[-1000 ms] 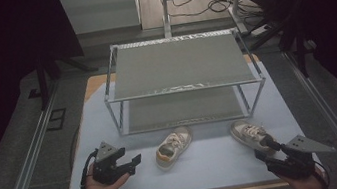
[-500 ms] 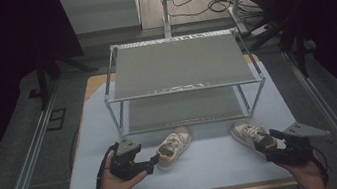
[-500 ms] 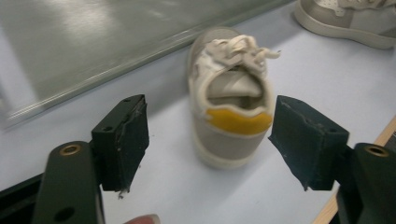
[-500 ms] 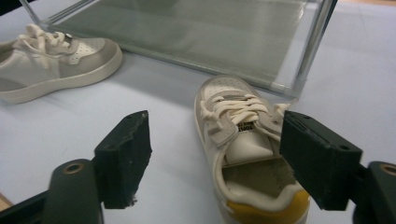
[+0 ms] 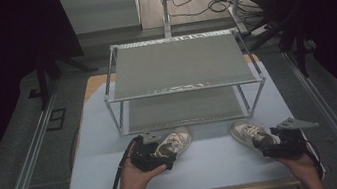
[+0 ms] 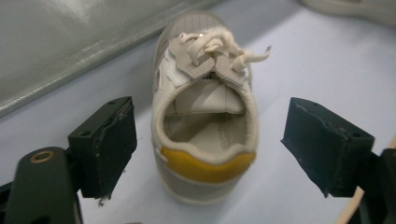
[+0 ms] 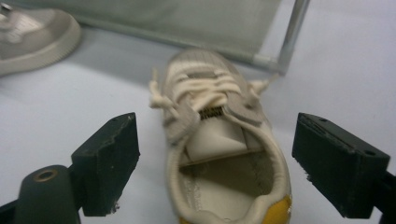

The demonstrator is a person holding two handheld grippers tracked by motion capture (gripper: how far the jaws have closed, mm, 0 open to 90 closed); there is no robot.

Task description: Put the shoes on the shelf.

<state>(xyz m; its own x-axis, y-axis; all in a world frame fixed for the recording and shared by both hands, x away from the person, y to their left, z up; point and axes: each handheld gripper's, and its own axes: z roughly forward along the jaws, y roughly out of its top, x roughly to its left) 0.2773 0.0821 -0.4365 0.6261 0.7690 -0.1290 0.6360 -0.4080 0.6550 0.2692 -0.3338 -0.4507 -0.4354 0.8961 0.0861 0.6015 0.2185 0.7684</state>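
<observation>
Both tongs stand wide, their jaws having just been opening, and each straddles a shoe's heel without pressing on it. Left tongs [image 5: 166,159] sit at the back of the left shoe [image 5: 173,142], which lies at about six o'clock on the worktop [image 5: 218,168], toe aimed toward one o'clock. In the left gripper view that shoe [image 6: 205,126] shows a yellow heel tab between the two black jaws, with clear air on either side. Right tongs [image 5: 268,149] sit behind the right shoe [image 5: 250,133] at about four o'clock, its toe pointing toward eleven; the right gripper view shows the same shoe [image 7: 224,154] centred between the jaws.

These shoes look small and light, with soft canvas-like sides and a stiffer sole and heel cup. Loose laces could snag. I judge the firm heel, low near the sole, the best place to take hold; the collar would likely fold.

Just beyond, at twelve o'clock, stands a two-level metal rack [image 5: 180,67], both shelves bare.
</observation>
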